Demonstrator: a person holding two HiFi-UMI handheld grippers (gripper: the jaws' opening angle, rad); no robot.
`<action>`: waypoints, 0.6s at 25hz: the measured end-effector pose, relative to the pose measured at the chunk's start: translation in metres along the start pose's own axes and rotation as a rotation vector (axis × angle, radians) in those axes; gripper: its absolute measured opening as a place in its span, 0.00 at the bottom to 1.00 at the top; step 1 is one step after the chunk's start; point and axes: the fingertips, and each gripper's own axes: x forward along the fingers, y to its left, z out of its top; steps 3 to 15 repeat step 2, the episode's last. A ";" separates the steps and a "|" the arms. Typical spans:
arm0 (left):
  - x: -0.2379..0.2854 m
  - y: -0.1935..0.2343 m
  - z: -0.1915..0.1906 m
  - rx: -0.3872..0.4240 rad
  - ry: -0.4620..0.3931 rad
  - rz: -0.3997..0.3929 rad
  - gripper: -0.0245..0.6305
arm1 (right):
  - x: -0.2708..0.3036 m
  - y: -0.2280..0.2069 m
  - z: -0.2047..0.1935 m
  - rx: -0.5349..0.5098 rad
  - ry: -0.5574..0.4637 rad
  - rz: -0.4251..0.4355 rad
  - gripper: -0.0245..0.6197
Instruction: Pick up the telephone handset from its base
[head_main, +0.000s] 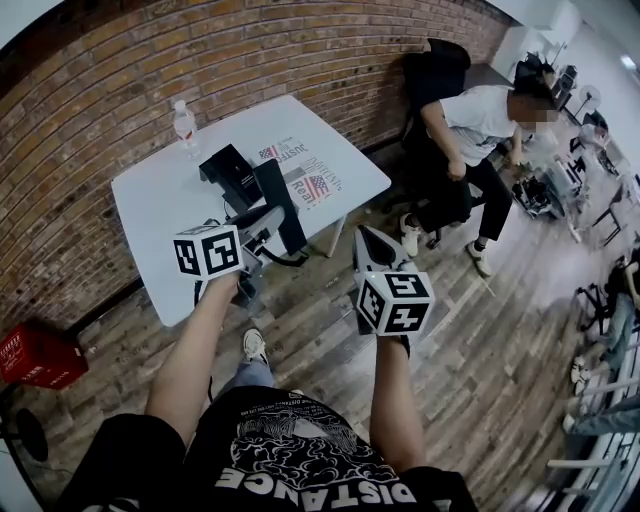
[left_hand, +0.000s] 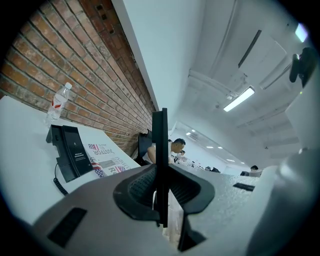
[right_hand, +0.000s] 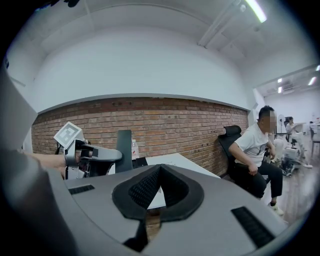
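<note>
The left gripper (head_main: 262, 224) is clamped on the flat black telephone handset (head_main: 281, 200), its jaws narrowed onto the slab's two faces. In the left gripper view the handset shows edge-on as a thin dark bar running up between the pads. In the right gripper view it stands upright in those jaws. It is off the black telephone base (head_main: 228, 172) and hangs over the near part of the white rectangular table (head_main: 150, 200). The base sits further back on the table, towards the red brick wall (head_main: 150, 70). A black coiled cord (head_main: 290, 262) curls below the handset by the table's near edge.

The right gripper (head_main: 365, 240) is off the table's near corner, above the wooden plank floor (head_main: 480, 340). Its jaws are closed tip to tip with nothing between them.

A clear plastic water bottle with a red label (head_main: 185, 128) stands behind the base near the wall. A white printed sheet with flag motifs (head_main: 310, 180) lies to the base's right. Beyond the table a person in a white T-shirt (head_main: 475, 115) sits on a black office chair (head_main: 435, 70). A red plastic crate (head_main: 35, 352) rests on the floor at the head view's left edge
</note>
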 end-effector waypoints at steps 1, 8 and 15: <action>0.001 0.000 -0.001 -0.001 0.000 -0.001 0.15 | 0.000 -0.001 0.000 0.000 0.000 0.000 0.04; 0.002 -0.001 -0.001 -0.002 0.001 -0.001 0.15 | 0.000 -0.001 -0.001 0.001 -0.001 0.000 0.04; 0.002 -0.001 -0.001 -0.002 0.001 -0.001 0.15 | 0.000 -0.001 -0.001 0.001 -0.001 0.000 0.04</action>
